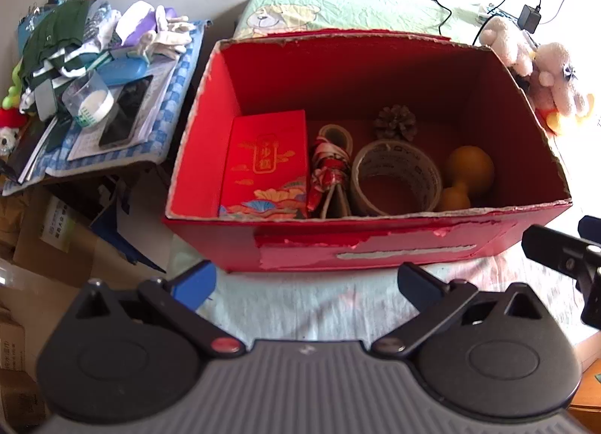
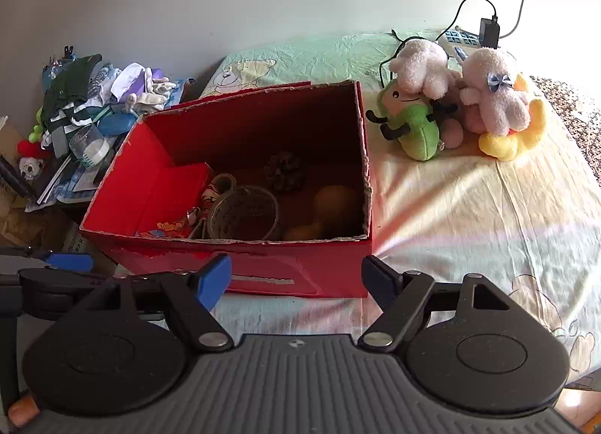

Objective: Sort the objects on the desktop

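Here, everything is placed against the red box [image 1: 375, 242], which sits on a pale bedsheet [image 2: 469, 208].
Inside the box: a red packet [image 1: 266, 163] at its left wall, then a patterned bundle [image 1: 330, 171], a tape roll [image 1: 398, 178], a yellow gourd [image 1: 469, 174], and a pine cone [image 1: 396, 122] toward the back.
Right of the box: plush toys [image 2: 462, 103] in a heap, a charger [image 2: 488, 32] behind them.
Left of the box: a cluttered pile [image 1: 94, 77] of clothes, papers and a cup.
Left claw [image 1: 306, 283]: jaws spread, empty, just before the box's front wall.
Right claw [image 2: 296, 280]: jaws spread, empty, before the box's front right corner.
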Demonstrator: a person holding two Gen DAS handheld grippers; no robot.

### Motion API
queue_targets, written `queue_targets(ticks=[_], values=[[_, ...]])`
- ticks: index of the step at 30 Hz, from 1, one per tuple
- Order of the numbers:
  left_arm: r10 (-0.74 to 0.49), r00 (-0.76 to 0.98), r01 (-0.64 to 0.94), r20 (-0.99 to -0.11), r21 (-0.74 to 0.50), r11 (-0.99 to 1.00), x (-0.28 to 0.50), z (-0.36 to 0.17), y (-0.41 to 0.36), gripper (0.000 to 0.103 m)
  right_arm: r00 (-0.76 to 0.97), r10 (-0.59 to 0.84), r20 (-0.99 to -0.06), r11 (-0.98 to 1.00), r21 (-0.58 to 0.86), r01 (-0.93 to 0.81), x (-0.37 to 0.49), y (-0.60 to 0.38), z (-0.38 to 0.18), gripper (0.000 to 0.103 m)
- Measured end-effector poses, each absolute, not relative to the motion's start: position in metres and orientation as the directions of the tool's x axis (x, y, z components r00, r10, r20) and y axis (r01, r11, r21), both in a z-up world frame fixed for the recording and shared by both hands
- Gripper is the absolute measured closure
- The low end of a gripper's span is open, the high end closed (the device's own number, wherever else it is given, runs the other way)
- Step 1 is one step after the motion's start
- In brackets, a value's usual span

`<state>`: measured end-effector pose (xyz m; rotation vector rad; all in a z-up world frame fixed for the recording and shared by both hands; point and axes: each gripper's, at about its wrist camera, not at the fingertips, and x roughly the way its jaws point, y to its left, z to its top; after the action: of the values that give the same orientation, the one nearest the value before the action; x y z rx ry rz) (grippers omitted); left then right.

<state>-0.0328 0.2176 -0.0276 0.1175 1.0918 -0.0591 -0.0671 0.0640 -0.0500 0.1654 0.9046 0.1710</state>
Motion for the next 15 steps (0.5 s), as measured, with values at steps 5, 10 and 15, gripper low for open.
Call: queue_targets(ticks=[5, 10, 15], values=[[0.012, 0.476, 0.108, -0.879, 0.073, 0.991, -0.031, -0.018, 0.222, 0.0, 0.623, 0.213, -0.753, 0.974, 0.217, -0.07, -0.07, 0.066, -0.044, 0.024], [-0.004, 0.493, 0.106, -0.87, 0.055, 0.993, -0.028, -0.005, 0.225, 0.0, 0.638, 0.202, -0.743, 0.975, 0.214, -0.059, -0.071, 0.066, -0.039, 0.024], [0.016, 0.529, 0.103, -0.848, 0.083, 0.991, -0.022, 0.006, 0.222, 0.0, 0.668, 0.174, -0.724, 0.98, 0.195, -0.044, -0.069, 0.07, -0.032, 0.024]])
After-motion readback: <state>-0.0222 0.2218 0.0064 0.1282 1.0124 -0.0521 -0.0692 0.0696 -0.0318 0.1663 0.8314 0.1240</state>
